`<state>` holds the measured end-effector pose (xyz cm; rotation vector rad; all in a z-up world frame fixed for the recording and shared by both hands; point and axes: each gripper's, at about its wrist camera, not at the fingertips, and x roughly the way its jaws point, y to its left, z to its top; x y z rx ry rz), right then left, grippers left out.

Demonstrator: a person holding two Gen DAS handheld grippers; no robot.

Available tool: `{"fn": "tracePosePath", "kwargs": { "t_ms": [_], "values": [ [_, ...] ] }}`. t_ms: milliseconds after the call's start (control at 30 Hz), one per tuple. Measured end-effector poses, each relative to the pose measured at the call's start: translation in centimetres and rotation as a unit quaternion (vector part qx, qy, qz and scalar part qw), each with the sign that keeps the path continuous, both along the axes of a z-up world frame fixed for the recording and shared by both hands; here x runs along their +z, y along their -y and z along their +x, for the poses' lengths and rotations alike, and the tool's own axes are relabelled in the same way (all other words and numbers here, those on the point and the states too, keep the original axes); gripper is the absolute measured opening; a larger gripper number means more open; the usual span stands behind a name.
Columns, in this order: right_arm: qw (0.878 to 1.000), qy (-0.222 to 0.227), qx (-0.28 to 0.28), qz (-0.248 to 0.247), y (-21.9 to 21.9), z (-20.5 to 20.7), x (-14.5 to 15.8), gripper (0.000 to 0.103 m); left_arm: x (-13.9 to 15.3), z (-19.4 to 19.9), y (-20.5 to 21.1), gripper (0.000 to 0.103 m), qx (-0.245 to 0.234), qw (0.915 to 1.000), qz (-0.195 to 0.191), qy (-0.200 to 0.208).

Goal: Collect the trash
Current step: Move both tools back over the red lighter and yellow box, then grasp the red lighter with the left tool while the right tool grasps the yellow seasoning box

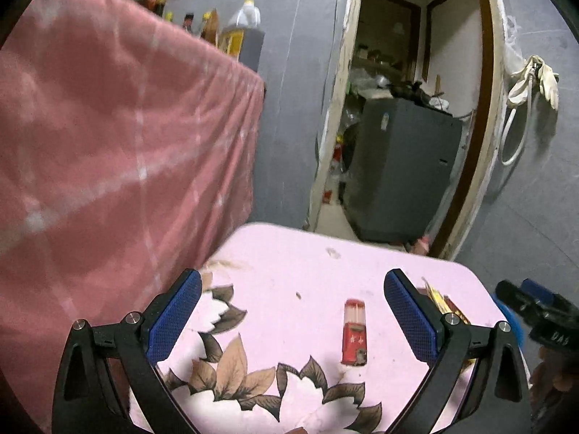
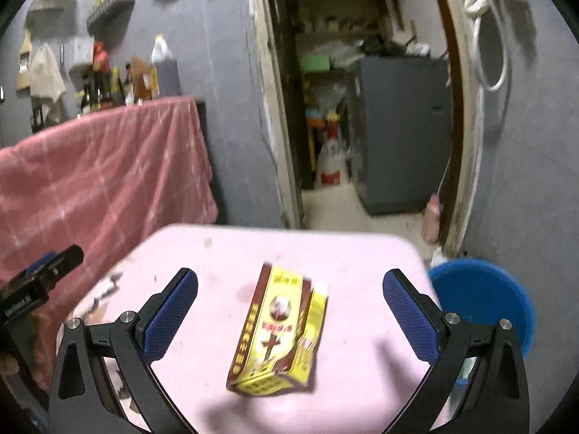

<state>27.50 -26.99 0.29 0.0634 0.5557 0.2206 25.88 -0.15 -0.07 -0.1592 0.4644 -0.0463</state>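
Yellow-and-maroon cardboard: a crushed box [image 2: 277,329] flat on the pink desk [image 2: 362,253], dead centre between the blue pads of the right gripper [image 2: 289,311]. Long axis near twelve-to-six in the right wrist view, tipped slightly toward one o'clock at the far end, so roughly in line with the approach and crosswise to the closing direction. Jaws wide apart, holding nothing, with clear margin on either side of the box. Hovering above and a little short of it, tilted down toward the desk; some motion blur across that view.

Red and clear plastic next: a small lighter-like item [image 1: 354,332] on the same desk, also lying twelve-to-six, seen in the left wrist view at about one o'clock from the midpoint of the left gripper [image 1: 293,318], nearer the right-hand pad than the left. Jaws of that gripper likewise spread, empty, raised over the leaf-printed part of the cloth. Yellow box edge just visible behind the right-hand pad at three o'clock.

Likely division: right gripper nearer the box, left nearer the red item. Probable next call for the right side: a straight descent, then closing across the box's short width. Crushed cardboard may buckle further under the squeeze.

Blue round bin [image 2: 481,300] at three o'clock beyond the desk edge, low beside it, a plausible drop point.
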Motion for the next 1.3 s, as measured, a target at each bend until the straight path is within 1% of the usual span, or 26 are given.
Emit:
{"fn": "tracePosePath", "kwargs": {
  "t_ms": [67,167,233,333,433,600,700,733,767,800,833,867,933,967,1000,1067,1100,1133,1167,1267,1300],
  "values": [
    [1.0,-0.012,0.003,-0.008,-0.4,0.2,-0.5,0.103,-0.6,0.5,-0.2,0.099,-0.006,0.9997,-0.009,-0.02],
    [0.999,-0.035,0.009,-0.022,-0.8,0.5,-1.2,0.103,-1.1,0.9,-0.3,0.099,-0.003,0.9993,-0.01,-0.035],
    [0.998,-0.05,0.013,-0.029,-1.0,0.7,-1.8,0.103,-1.3,1.3,-0.1,0.099,-0.004,0.9991,-0.004,-0.043],
    [0.997,-0.068,0.019,-0.037,-1.1,1.0,-2.4,0.103,-1.9,1.8,0.6,0.099,-0.008,0.9981,0.016,-0.058],
    [0.995,-0.084,0.021,-0.047,-1.3,1.2,-2.9,0.103,-2.5,2.2,1.0,0.099,-0.015,0.9967,0.029,-0.074],
    [0.992,-0.114,0.036,-0.048,-1.5,1.7,-4.1,0.103,-3.4,3.2,1.5,0.098,-0.028,0.9934,0.033,-0.106],
    [0.99,-0.121,0.043,-0.055,-1.6,1.6,-4.3,0.099,-3.7,3.5,1.6,0.098,-0.042,0.9918,0.033,-0.116],
    [0.99,-0.124,0.045,-0.057,-1.6,1.7,-4.4,0.095,-3.7,3.6,1.8,0.098,-0.049,0.9911,0.034,-0.119],
    [0.989,-0.128,0.047,-0.06,-1.7,1.7,-4.6,0.087,-3.7,3.7,2.0,0.096,-0.057,0.9902,0.035,-0.122],
    [0.988,-0.134,0.048,-0.065,-1.8,1.8,-4.8,0.083,-3.8,3.7,2.1,0.093,-0.063,0.9895,0.036,-0.125],
    [0.987,-0.139,0.049,-0.067,-1.9,1.9,-5.0,0.079,-4.0,3.8,2.3,0.087,-0.073,0.988,0.037,-0.131],
    [0.987,-0.142,0.052,-0.062,-1.9,2.0,-5.1,0.078,-4.1,3.8,2.4,0.082,-0.08,0.9868,0.037,-0.136],
    [0.987,-0.142,0.052,-0.058,-1.6,1.9,-5.1,0.076,-4.4,4.0,2.7,0.077,-0.094,0.984,0.037,-0.146],
    [0.987,-0.142,0.054,-0.057,-1.6,1.9,-5.1,0.073,-4.5,4.0,2.8,0.073,-0.099,0.9832,0.036,-0.149],
    [0.986,-0.144,0.057,-0.056,-1.5,1.9,-5.2,0.071,-4.5,4.0,2.9,0.072,-0.104,0.9824,0.036,-0.151],
    [0.986,-0.146,0.056,-0.059,-1.4,1.9,-5.3,0.063,-4.6,4.2,3.4,0.066,-0.115,0.9805,0.036,-0.155],
    [0.986,-0.146,0.056,-0.061,-1.4,1.9,-5.3,0.061,-4.7,4.3,3.6,0.064,-0.122,0.9792,0.037,-0.158],
    [0.986,-0.146,0.059,-0.062,-1.5,2.0,-5.3,0.058,-4.8,4.4,3.9,0.06,-0.127,0.9782,0.038,-0.16],
    [0.985,-0.147,0.061,-0.063,-1.5,2.1,-5.3,0.056,-4.8,4.7,4.2,0.056,-0.134,0.9766,0.038,-0.164],
    [0.984,-0.15,0.067,-0.063,-1.5,2.3,-5.3,0.056,-5.3,5.2,4.5,0.048,-0.147,0.9723,0.037,-0.178],
    [0.984,-0.151,0.069,-0.064,-1.5,2.4,-5.2,0.056,-5.4,5.4,4.5,0.048,-0.148,0.9716,0.036,-0.181]
  ]
}}
